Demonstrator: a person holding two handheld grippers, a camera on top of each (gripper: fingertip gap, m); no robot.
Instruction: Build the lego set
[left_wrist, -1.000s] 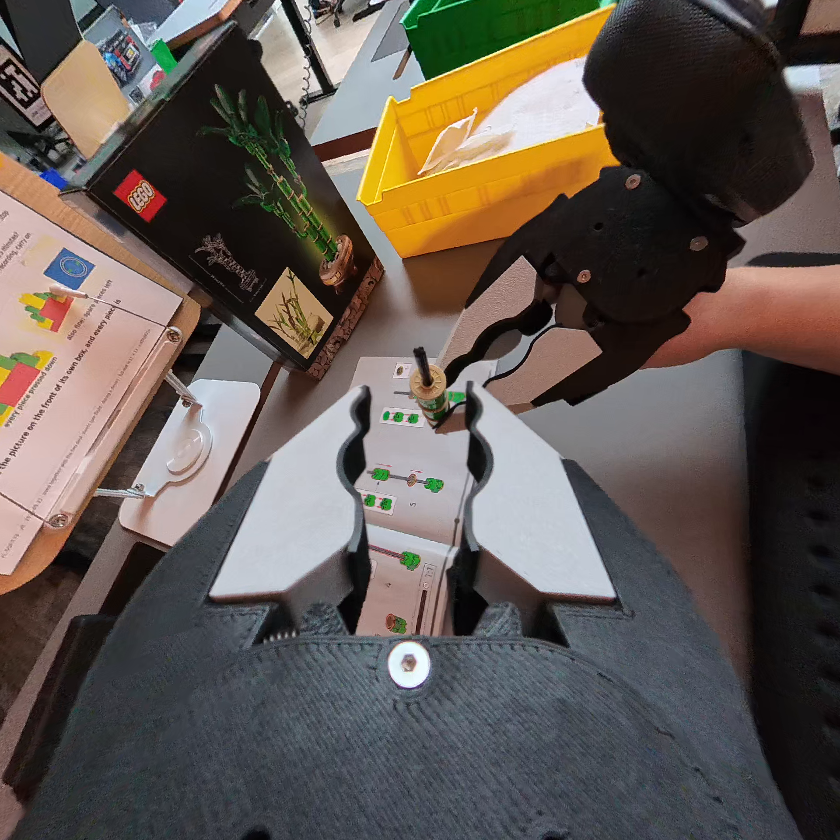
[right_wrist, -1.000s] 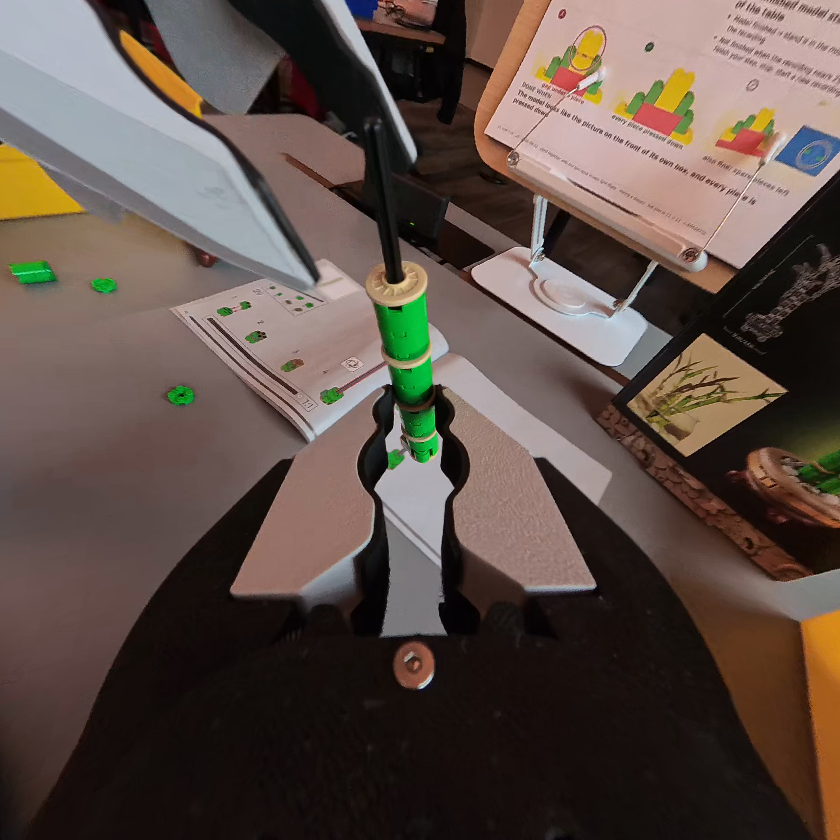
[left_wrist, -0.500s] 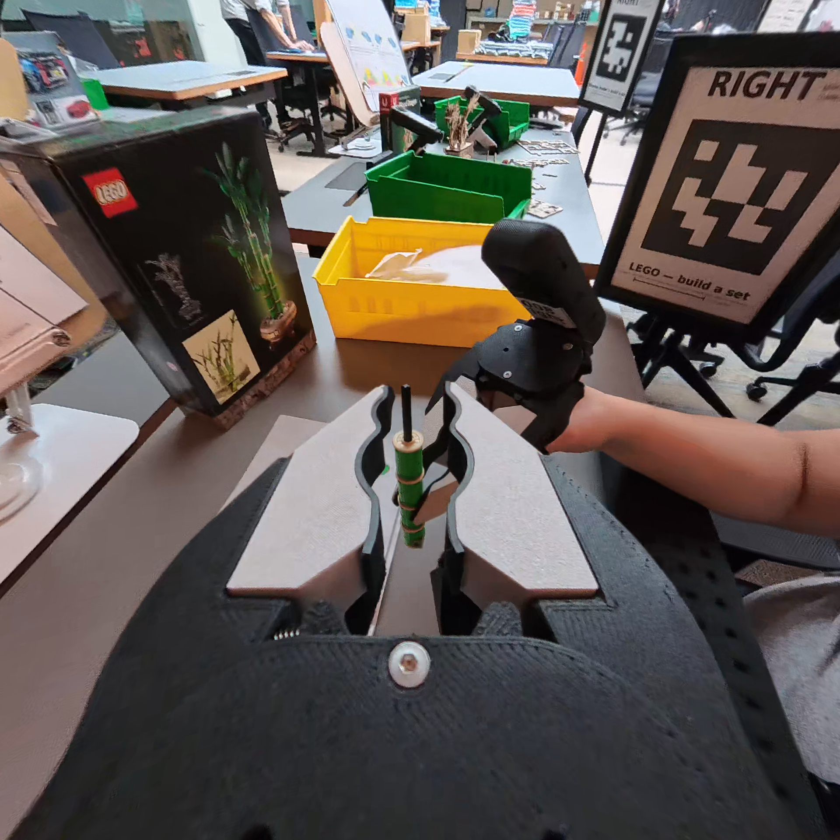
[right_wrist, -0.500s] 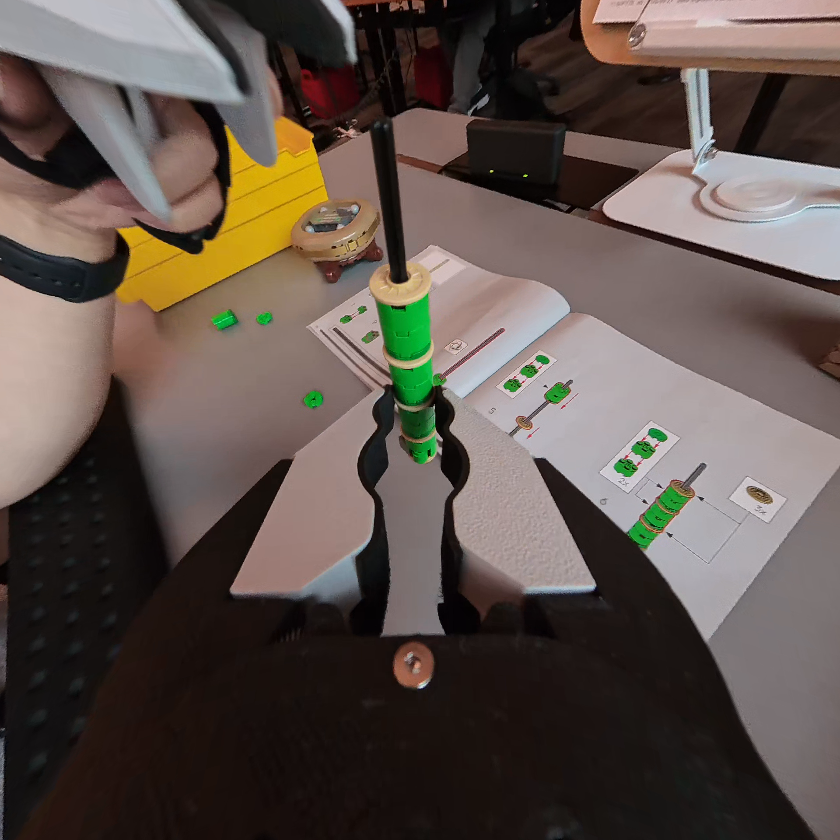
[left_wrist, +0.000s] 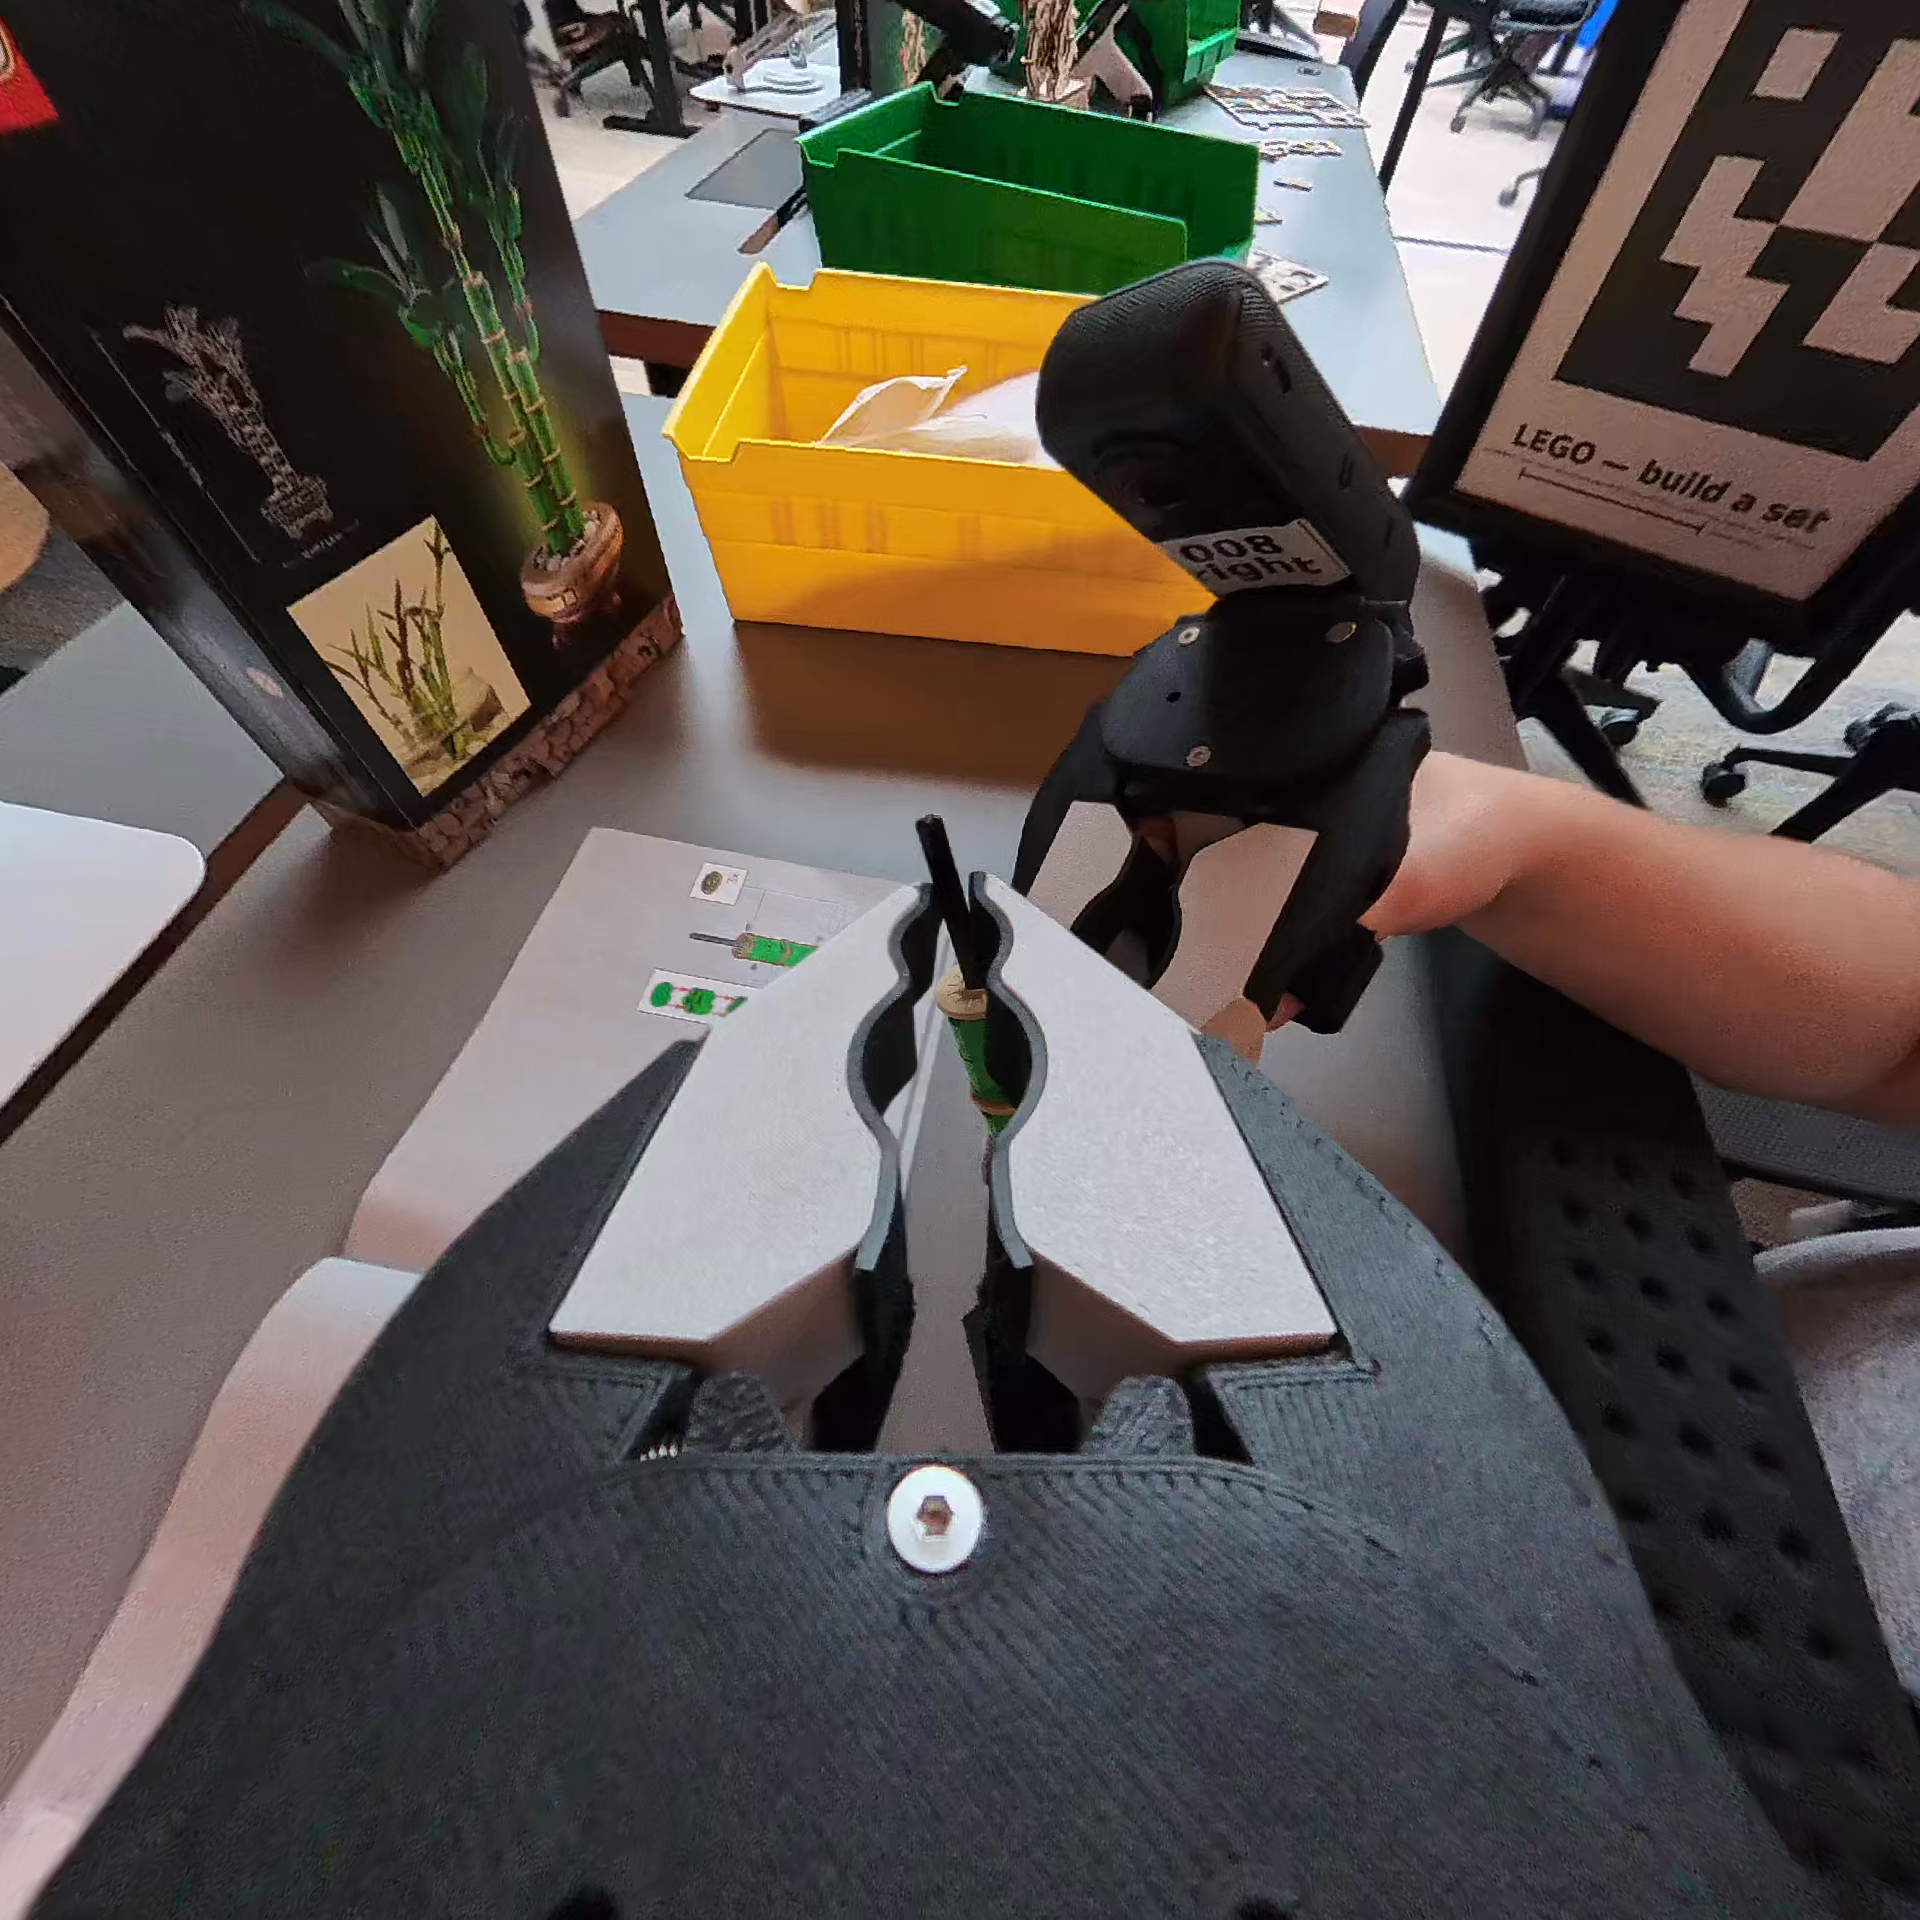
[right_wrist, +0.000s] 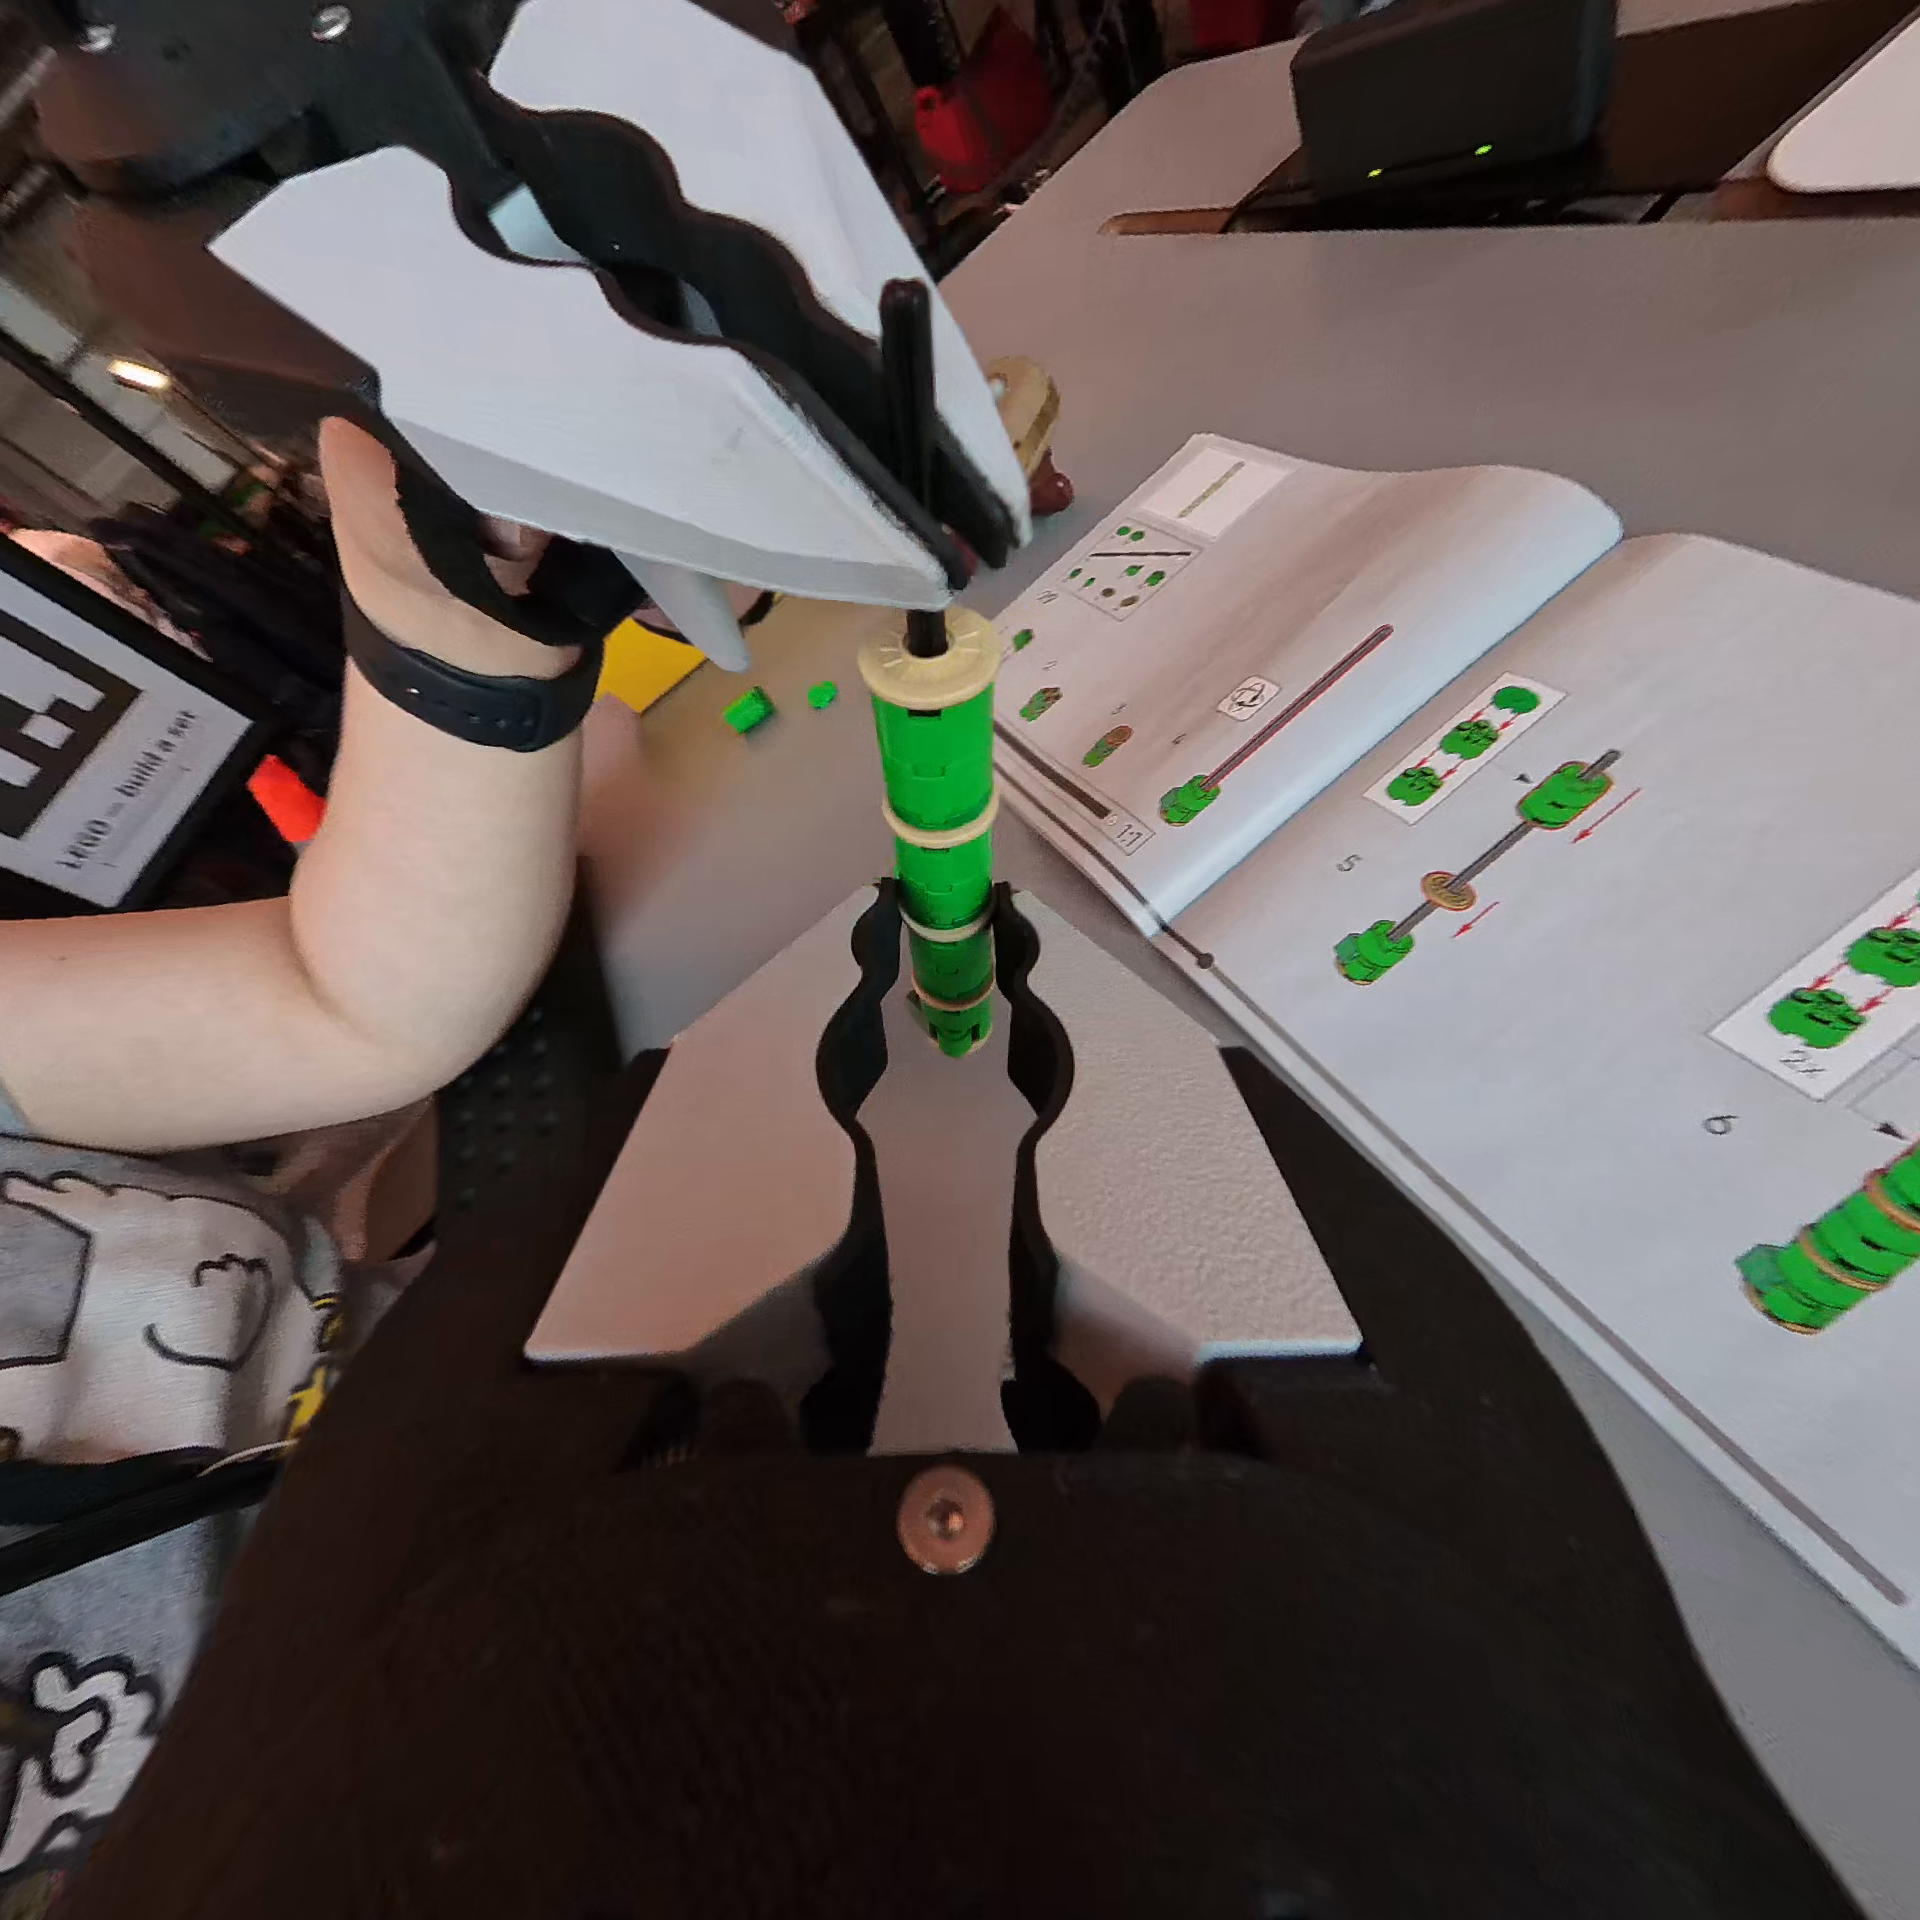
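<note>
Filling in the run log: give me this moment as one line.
right gripper: shut on green stalk | left gripper: shut on black axle above stalk | booklet: open on table

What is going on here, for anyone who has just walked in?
A person builds a Lego bamboo stalk with two handheld grippers. The right gripper clamps the lower green segments, holding the stalk upright above the open instruction booklet. The left gripper is closed on the black axle sticking out of the top.
</note>
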